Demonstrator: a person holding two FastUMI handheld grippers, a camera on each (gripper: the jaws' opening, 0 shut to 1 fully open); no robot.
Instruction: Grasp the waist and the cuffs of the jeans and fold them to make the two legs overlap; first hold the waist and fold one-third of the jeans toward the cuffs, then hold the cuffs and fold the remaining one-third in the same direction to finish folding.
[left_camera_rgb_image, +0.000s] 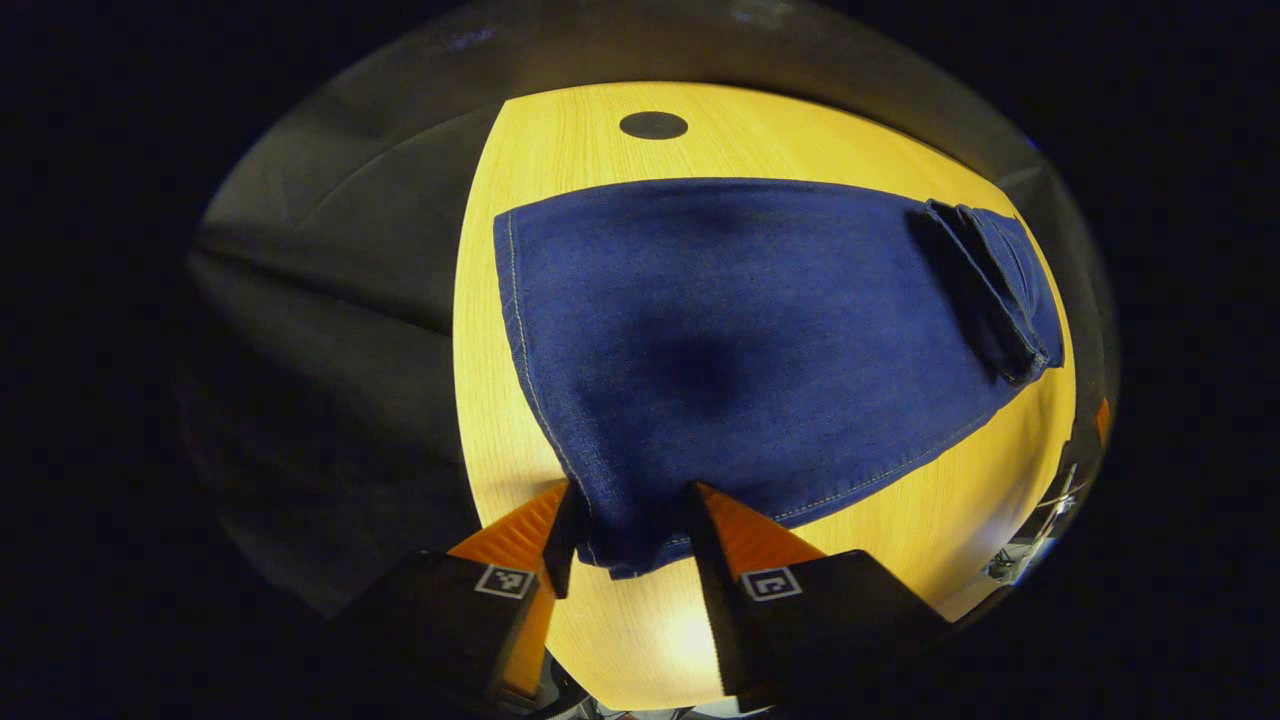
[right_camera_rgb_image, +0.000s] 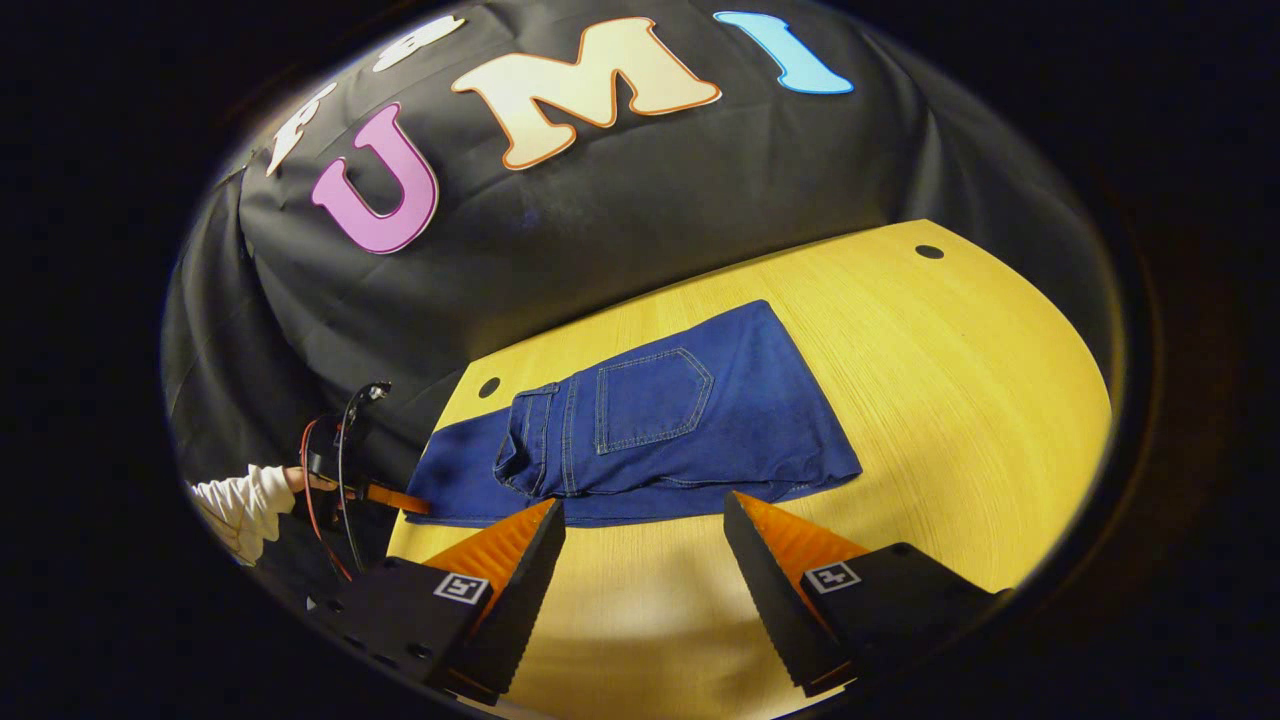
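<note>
Dark blue jeans (left_camera_rgb_image: 740, 320) lie flat on the yellow wooden table (left_camera_rgb_image: 560, 130), legs overlapped. The waist part (left_camera_rgb_image: 990, 290) is folded over at the far end, and its back pocket (right_camera_rgb_image: 650, 400) faces up in the right gripper view. My left gripper (left_camera_rgb_image: 632, 515) is at the cuff corner (left_camera_rgb_image: 625, 545), with denim filling the gap and touching both fingers. From the right gripper view the left gripper (right_camera_rgb_image: 385, 497) reaches in at the jeans' (right_camera_rgb_image: 700, 420) left end. My right gripper (right_camera_rgb_image: 642, 510) stands open just short of the jeans' near edge, with nothing between its fingers.
A person's white sleeve (right_camera_rgb_image: 235, 505) and cables (right_camera_rgb_image: 345, 450) are behind the left gripper. The table (right_camera_rgb_image: 950, 380) has round black holes (right_camera_rgb_image: 929, 252) near its edges, one of them beyond the jeans (left_camera_rgb_image: 653, 125). Black cloth walls the booth on the far sides.
</note>
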